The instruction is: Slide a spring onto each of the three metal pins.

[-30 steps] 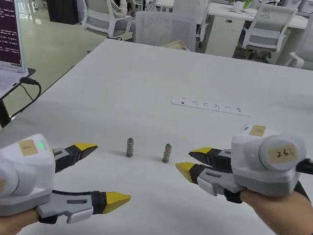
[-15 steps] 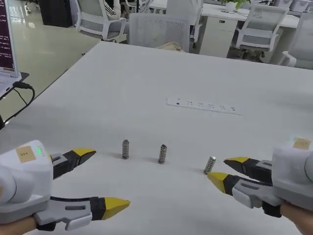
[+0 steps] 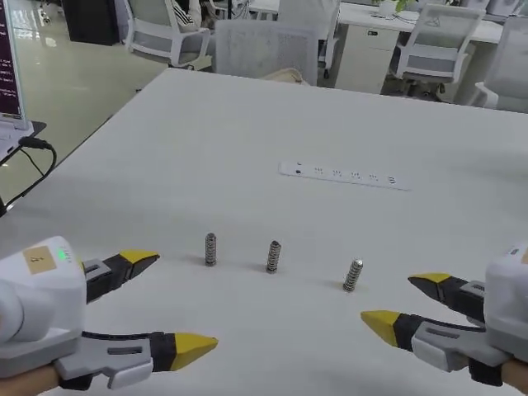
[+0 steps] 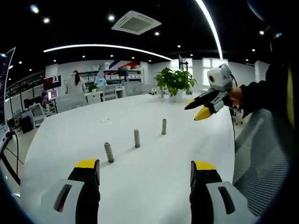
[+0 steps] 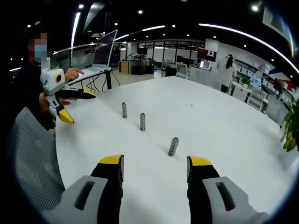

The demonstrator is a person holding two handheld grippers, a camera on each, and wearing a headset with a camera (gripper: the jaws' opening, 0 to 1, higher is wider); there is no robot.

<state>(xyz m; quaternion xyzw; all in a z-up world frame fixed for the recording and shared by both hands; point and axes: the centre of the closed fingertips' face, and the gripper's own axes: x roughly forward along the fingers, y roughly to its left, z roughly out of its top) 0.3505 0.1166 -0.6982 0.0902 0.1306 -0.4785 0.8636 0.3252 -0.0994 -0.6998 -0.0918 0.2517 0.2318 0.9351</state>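
Three small coil springs stand upright in a row on the white table (image 3: 330, 107), each well apart from its neighbour: the left spring (image 3: 210, 249), the middle spring (image 3: 273, 256) and the right spring (image 3: 354, 275). From where I sit the row runs from about 11 o'clock to 1 o'clock, with a white power strip (image 3: 342, 176) farther out at 12. I judge that each spring is already seated over a pin, since loose coils this slim would hardly stand by themselves, but the pins are hidden inside the coils and I cannot make them out.

These look like light, bare-metal pieces. I expect them to be springy along their length, fairly stiff across it, smooth and round enough to slip or roll, and easy to knock over. If I had to lift one, I would pinch it across the coil near mid-height. The squeeze should be gentle: a hard one could pop it out sideways or bend the turns.

My left gripper (image 3: 181, 299) has its jaws spread wide. It holds nothing and touches nothing, and the left spring sits at about 1 o'clock from its tips, near but apart. My right gripper (image 3: 392, 299) is likewise spread and empty, with the right spring at about 10 o'clock from its tips, near but not touching. In the right gripper view that spring stands just beyond the gap between the two yellow tips.
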